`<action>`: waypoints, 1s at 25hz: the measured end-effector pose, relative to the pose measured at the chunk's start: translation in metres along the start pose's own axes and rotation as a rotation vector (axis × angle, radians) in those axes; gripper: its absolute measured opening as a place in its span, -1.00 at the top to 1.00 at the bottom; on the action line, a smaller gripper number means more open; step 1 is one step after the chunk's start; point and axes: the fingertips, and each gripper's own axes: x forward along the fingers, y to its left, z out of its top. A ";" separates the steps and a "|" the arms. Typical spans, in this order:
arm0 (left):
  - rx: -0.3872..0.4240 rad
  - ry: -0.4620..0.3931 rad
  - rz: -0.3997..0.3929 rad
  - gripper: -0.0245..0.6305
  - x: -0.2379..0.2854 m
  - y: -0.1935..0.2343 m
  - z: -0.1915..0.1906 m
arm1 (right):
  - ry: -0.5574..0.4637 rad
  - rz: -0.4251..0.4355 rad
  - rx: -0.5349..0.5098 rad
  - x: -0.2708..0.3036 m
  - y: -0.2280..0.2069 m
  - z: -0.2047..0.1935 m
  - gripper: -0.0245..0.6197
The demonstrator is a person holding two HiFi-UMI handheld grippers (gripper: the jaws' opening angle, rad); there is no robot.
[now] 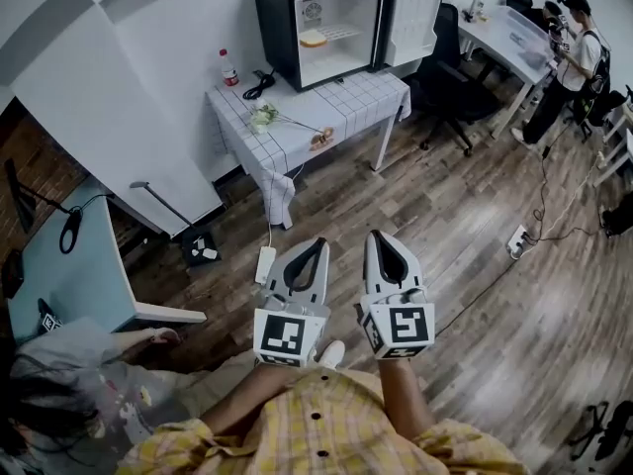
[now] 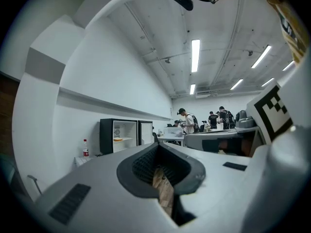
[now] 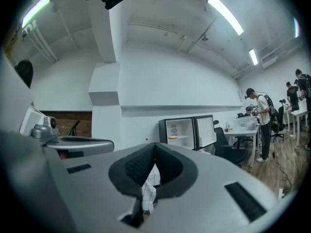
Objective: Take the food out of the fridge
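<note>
Basically nothing done: food (image 1: 314,40) sits in the open fridge (image 1: 276,28), well ahead of left gripper (image 1: 317,242) and right gripper (image 1: 377,236), both clenched empty.

A small black mini fridge (image 1: 272,18) with a white interior stands upright on a table (image 1: 346,102) draped in a white grid-checked cloth, set against a white wall. Its door (image 1: 410,23) hangs wide open, swung out to the right of the cabinet in the head view, with its pale inner lining turned toward the room. Inside, a flat, pale tan-and-yellow piece of food (image 1: 314,40) (perhaps bread or a sandwich, too small to tell) lies on the white shelf (image 1: 341,34) about halfway up the compartment, toward its left wall and near the shelf's front edge.
</note>
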 end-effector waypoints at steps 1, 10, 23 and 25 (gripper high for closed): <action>-0.004 0.004 0.008 0.90 0.001 0.000 -0.002 | 0.001 0.002 0.004 0.001 -0.003 -0.001 0.90; -0.022 -0.005 0.062 0.91 0.027 0.020 -0.009 | 0.016 0.026 -0.010 0.023 -0.011 -0.008 0.90; -0.038 -0.019 0.111 0.90 0.106 0.082 -0.015 | 0.022 0.051 -0.020 0.121 -0.032 -0.009 0.90; -0.030 -0.024 0.112 0.91 0.125 0.096 -0.013 | 0.025 0.049 -0.017 0.143 -0.039 -0.009 0.90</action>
